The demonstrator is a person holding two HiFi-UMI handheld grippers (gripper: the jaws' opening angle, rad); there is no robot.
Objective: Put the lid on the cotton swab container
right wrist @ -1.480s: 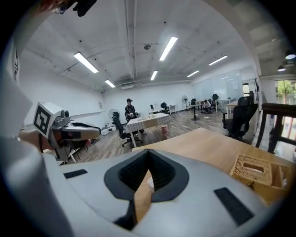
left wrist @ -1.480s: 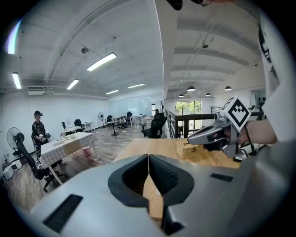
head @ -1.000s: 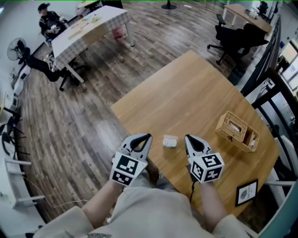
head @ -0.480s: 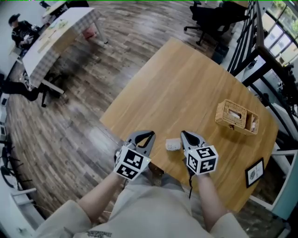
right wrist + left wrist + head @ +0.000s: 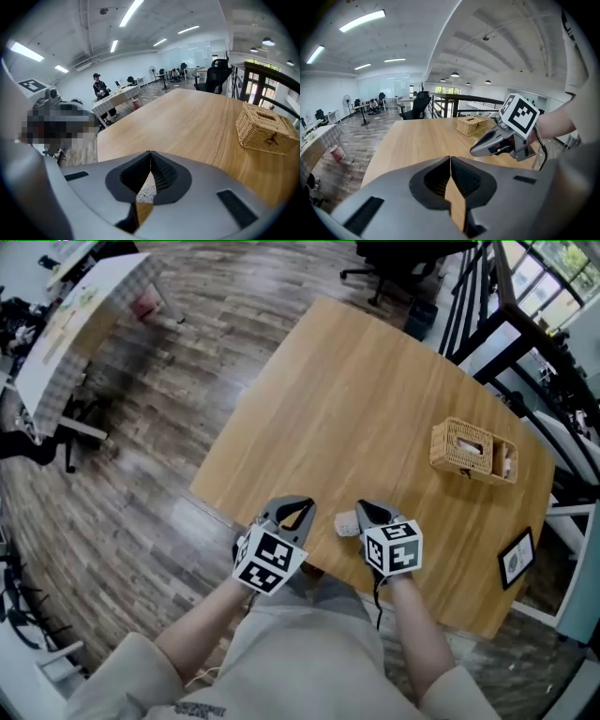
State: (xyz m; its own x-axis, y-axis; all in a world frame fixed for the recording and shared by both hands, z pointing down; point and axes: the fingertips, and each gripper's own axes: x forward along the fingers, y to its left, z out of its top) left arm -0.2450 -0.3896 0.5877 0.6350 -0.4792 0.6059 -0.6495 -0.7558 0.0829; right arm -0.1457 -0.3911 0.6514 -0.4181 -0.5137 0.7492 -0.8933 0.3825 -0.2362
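Head view: cotton swab container (image 5: 345, 522) on worktop (image 5: 375, 409) near edge, between your claws;
Left claw (image 5: 300, 506): pressed together, empty;
Right claw (image 5: 362, 508): pressed together, empty;
Next: find the lid, unseen; spread before reaching.

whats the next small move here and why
Probably open the right gripper: its jaws are shut on nothing, and the cotton swab container sits on the table right beside its tips, between it and the equally shut left gripper. I can't make out a separate lid.
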